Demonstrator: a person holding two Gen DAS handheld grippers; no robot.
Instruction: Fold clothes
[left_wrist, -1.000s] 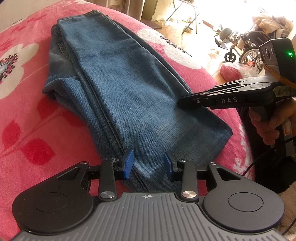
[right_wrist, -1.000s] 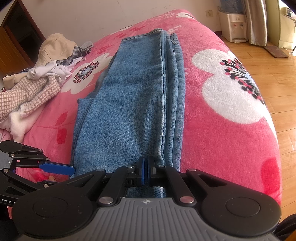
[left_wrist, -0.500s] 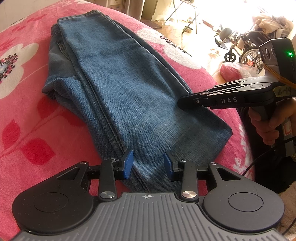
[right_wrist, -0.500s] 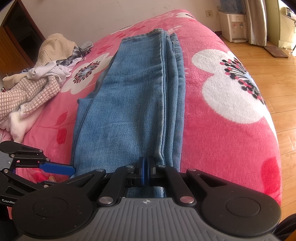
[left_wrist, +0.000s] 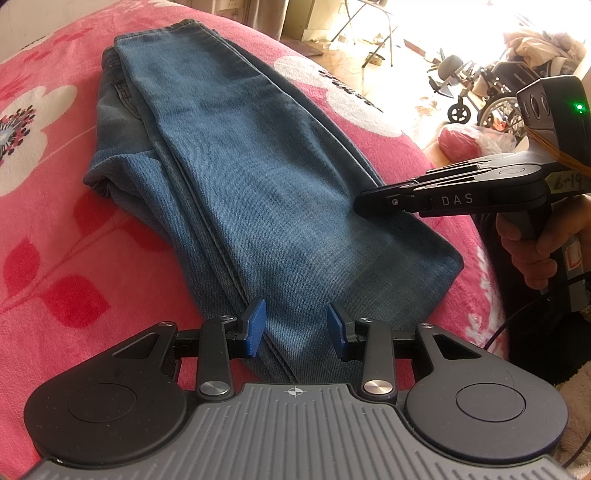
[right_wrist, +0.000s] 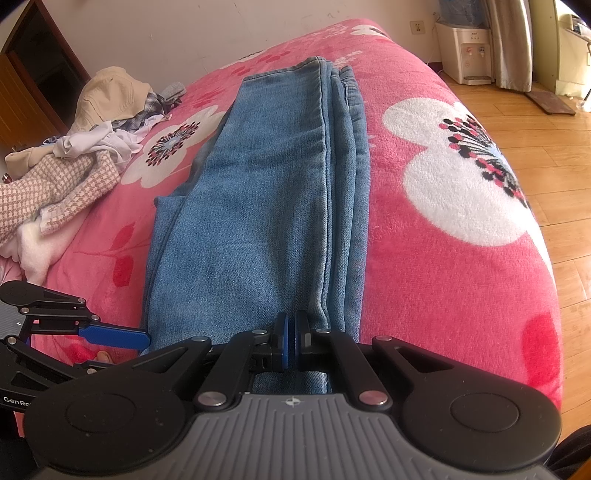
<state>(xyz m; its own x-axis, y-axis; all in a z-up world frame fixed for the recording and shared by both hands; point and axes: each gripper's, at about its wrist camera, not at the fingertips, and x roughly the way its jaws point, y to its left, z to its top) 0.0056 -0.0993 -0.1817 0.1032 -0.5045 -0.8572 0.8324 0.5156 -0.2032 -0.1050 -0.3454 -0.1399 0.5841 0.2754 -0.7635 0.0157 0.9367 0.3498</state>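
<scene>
Nothing has moved: blue denim jeans (left_wrist: 258, 177) stay lengthwise-folded on the pink floral bed (left_wrist: 55, 240), left gripper (left_wrist: 296, 329) part-open astride the hem, right gripper (right_wrist: 290, 339) closed, empty, so crosswise folding waits.

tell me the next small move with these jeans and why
Probably close the left gripper on the near hem: its jaws stand open around the jeans' near end, while the right gripper looks shut at the same end. Then both could lift it.

The near end of the jeans (right_wrist: 266, 192) runs out of sight under the right gripper (right_wrist: 290, 341) — whether cloth sits between its meeting pads cannot be told. Beside the jeans, the clothes pile (right_wrist: 62, 173) is cut off at the picture's edge.
</scene>
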